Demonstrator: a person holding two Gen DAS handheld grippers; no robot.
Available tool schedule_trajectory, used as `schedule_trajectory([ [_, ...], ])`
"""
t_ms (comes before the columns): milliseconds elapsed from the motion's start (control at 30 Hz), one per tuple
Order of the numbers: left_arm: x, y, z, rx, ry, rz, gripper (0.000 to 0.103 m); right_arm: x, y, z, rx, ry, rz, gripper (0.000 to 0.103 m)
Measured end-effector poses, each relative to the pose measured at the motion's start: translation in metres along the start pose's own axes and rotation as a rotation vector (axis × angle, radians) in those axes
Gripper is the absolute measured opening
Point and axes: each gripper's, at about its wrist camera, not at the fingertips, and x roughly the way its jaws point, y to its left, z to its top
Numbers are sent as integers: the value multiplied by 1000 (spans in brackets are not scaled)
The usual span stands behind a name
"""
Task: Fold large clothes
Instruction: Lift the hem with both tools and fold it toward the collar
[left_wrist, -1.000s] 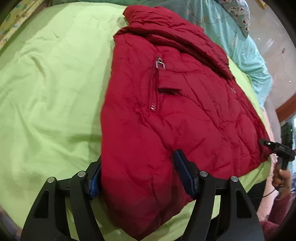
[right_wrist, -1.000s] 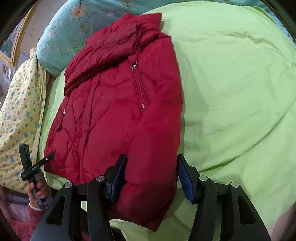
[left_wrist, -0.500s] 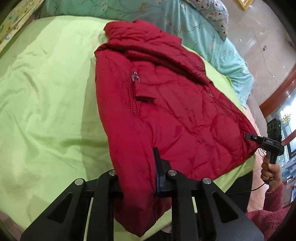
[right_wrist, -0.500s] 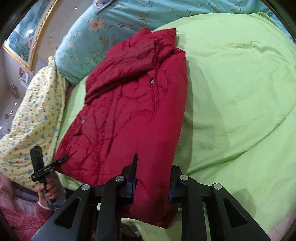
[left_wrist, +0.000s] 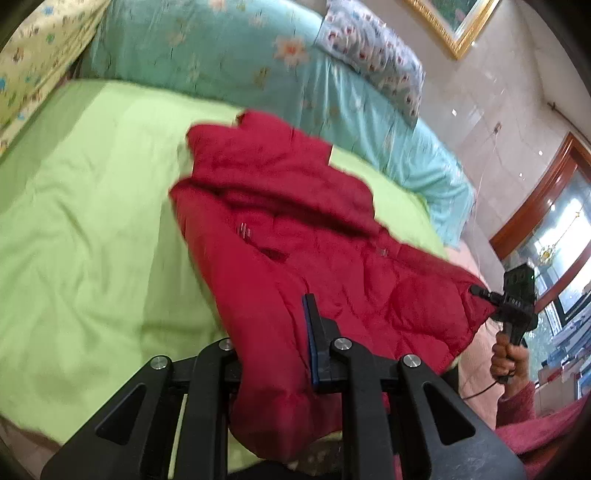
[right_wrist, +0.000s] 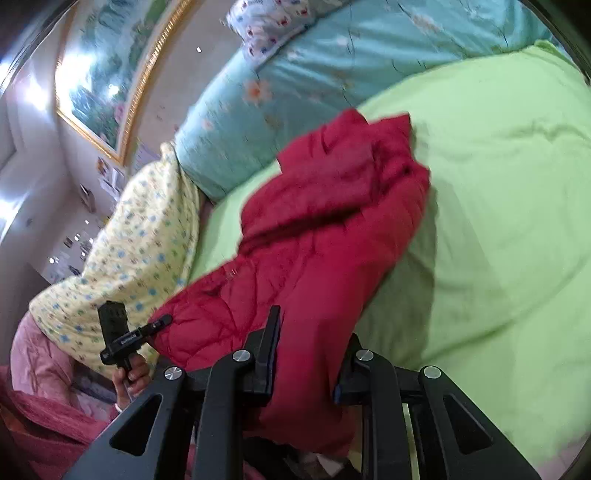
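Red jacket (left_wrist: 295, 236) lies on the green sheet (left_wrist: 92, 229), its hem corners clamped in my left gripper (left_wrist: 273, 354) and right gripper (right_wrist: 306, 354), both angled down toward the bed.

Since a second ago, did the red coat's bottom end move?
Yes. The red jacket bottom end, clamped by the left gripper and right gripper, has lifted off the green sheet toward the blue quilt.
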Motion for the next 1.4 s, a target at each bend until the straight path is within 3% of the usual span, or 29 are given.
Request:
schedule_trajectory([
  [167,3,6,33,-23,-80,-23,15,-2,-1,25,17,-81,23,20],
  [433,19,11,85,-49,-143,-32,15,7,-7,72,35,-176,45,20],
  [600,37,14,119,-52,-167,-18,16,23,-9,105,35,-220,10,20],
  [1033,91,29,184,-90,-183,32,16,80,-31,175,87,-262,-60,20],
  [1400,157,70,226,-177,-137,103,17,137,-74,218,196,-266,-130,22],
])
